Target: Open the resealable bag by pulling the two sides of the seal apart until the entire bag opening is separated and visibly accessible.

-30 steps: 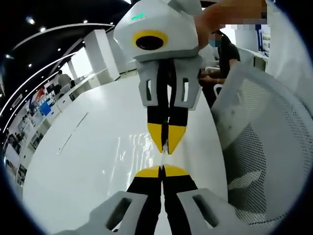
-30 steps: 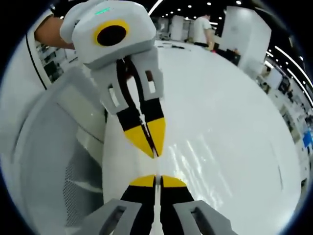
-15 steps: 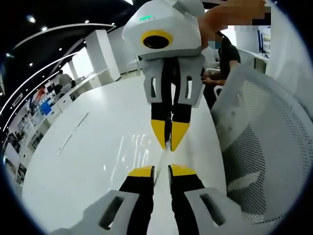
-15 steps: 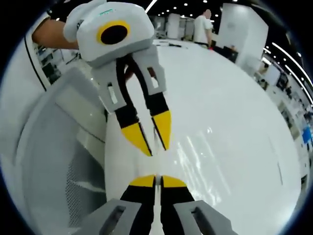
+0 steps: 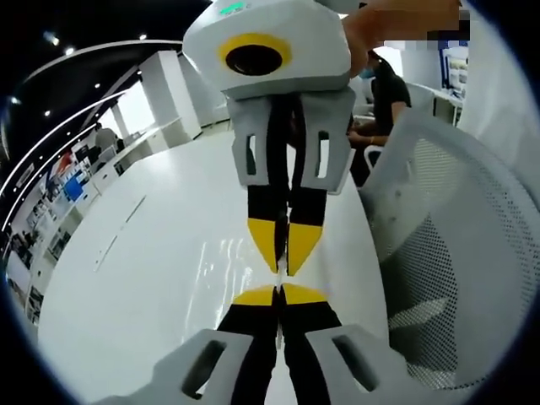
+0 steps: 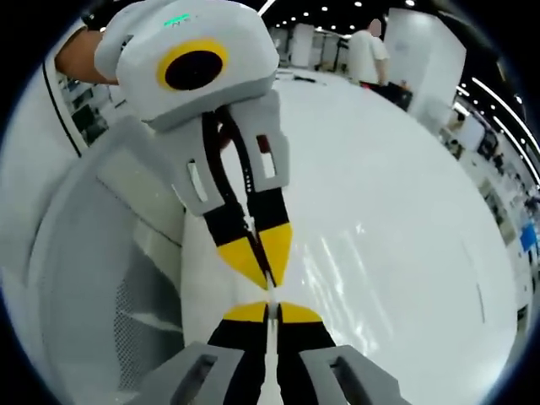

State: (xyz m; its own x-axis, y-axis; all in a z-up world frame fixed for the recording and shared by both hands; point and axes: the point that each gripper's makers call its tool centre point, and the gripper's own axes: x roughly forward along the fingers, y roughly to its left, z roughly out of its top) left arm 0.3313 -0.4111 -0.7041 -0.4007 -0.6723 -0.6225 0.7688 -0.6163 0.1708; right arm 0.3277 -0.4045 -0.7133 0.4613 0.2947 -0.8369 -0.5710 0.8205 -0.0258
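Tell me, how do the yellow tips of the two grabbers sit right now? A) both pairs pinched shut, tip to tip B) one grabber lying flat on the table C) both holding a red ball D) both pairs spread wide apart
A: in the left gripper view the left gripper and the right gripper both have their yellow tips pressed together, nearly meeting nose to nose above the white table, with a thin clear edge of the resealable bag between them.

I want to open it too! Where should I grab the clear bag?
Probably the thin seal edge of the bag, one lip each, from opposite sides: the left hand-held gripper and right hand-held gripper meet tip to tip there, shut.
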